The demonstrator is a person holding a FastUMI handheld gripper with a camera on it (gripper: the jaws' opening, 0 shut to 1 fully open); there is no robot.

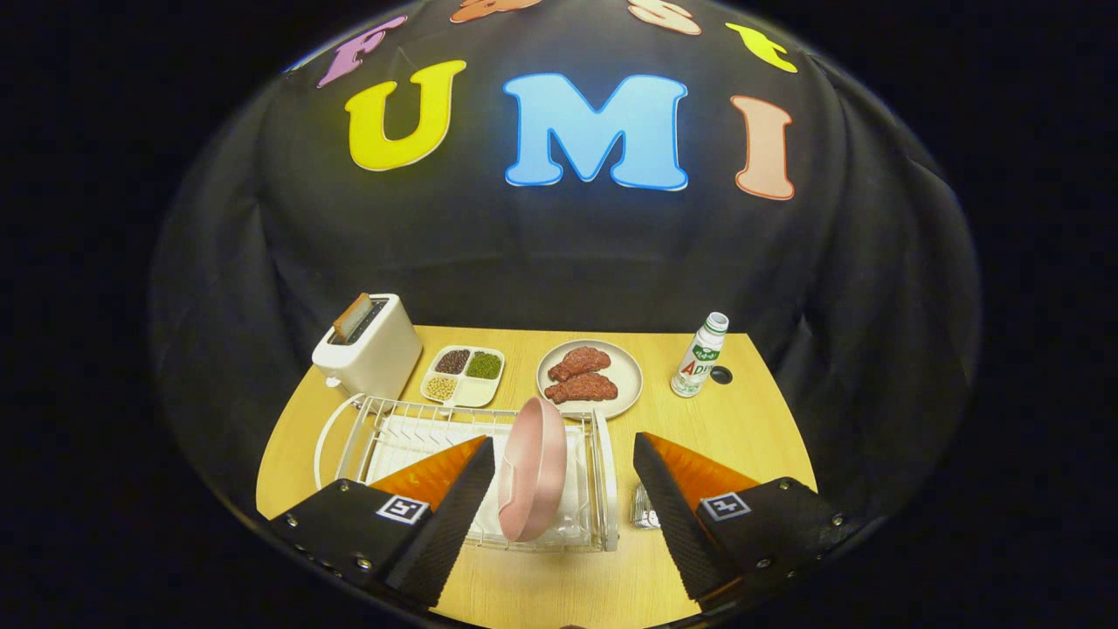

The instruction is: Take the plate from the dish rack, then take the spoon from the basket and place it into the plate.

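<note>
While the pink plate [532, 467] stands on its edge in the dish rack [603, 489], between the spread-open fingers of the gripper [563, 489], the plate-taking step is judged begun, and next the fingers must be squeezed on its rim.

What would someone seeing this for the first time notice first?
Probably the pink plate standing on edge in the white wire dish rack, between the open claw's fingers but untouched. Beyond the rack on the wooden table sit a white toaster with a slice in it, a four-part tray of beans, a plate of meat and a small bottle.
</note>
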